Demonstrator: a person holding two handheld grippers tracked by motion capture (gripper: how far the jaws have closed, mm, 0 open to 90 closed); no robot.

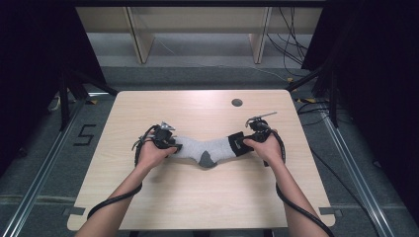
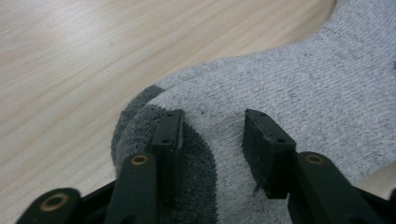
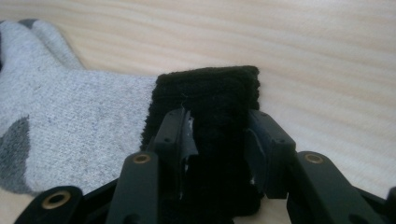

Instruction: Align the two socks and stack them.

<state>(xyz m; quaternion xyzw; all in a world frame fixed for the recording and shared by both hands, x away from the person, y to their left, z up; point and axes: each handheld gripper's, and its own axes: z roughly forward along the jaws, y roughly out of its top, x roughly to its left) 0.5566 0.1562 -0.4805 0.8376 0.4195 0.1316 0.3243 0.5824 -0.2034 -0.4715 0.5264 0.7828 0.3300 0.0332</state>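
right tool (image 3: 218,140) | jaws astride black cuff (image 3: 208,91) | grey sock (image 3: 84,126) | table (image 3: 303,51)

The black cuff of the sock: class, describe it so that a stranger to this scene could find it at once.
On the pale wooden table lies one grey sock, stretched between two hand-held grippers. Follow it to the person's right gripper, whose jaws straddle that end. There is the cuff, a black band, unlike the light grey body and the dark grey heel and toe patches.
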